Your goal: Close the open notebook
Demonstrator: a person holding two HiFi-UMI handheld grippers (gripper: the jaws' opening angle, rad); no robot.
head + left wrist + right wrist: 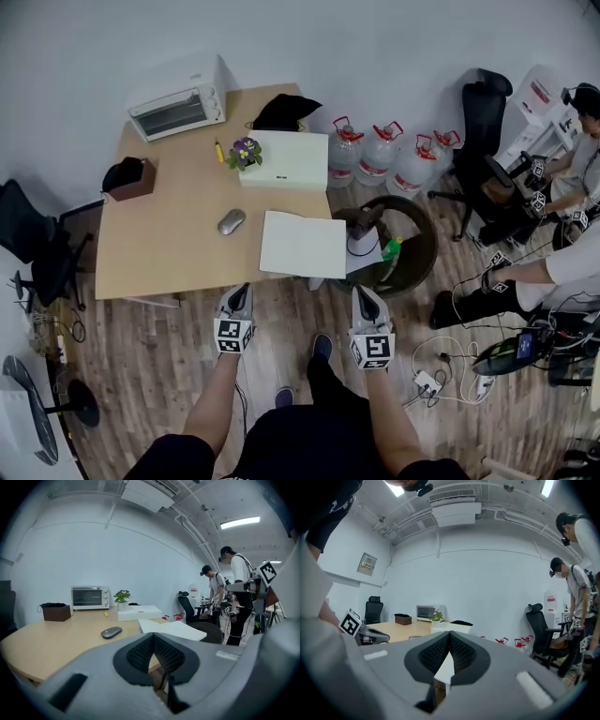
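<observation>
The open notebook (304,245) lies flat with white pages up at the near right edge of the wooden table (169,244). In the left gripper view the notebook (174,629) shows just past the jaws, to the right. Both grippers hang over the floor in front of the table, short of the notebook. My left gripper (238,294) is below the notebook's left corner and my right gripper (365,299) is below its right corner. In each gripper view the jaws meet at the tips, left gripper (153,637) and right gripper (450,634), with nothing held.
On the table are a grey mouse (231,221), a white box (287,160) with a small plant (246,150), a toaster oven (176,111), a brown box (132,178) and a black bag (284,111). A round dark chair (401,242), water bottles (380,153) and seated people stand to the right.
</observation>
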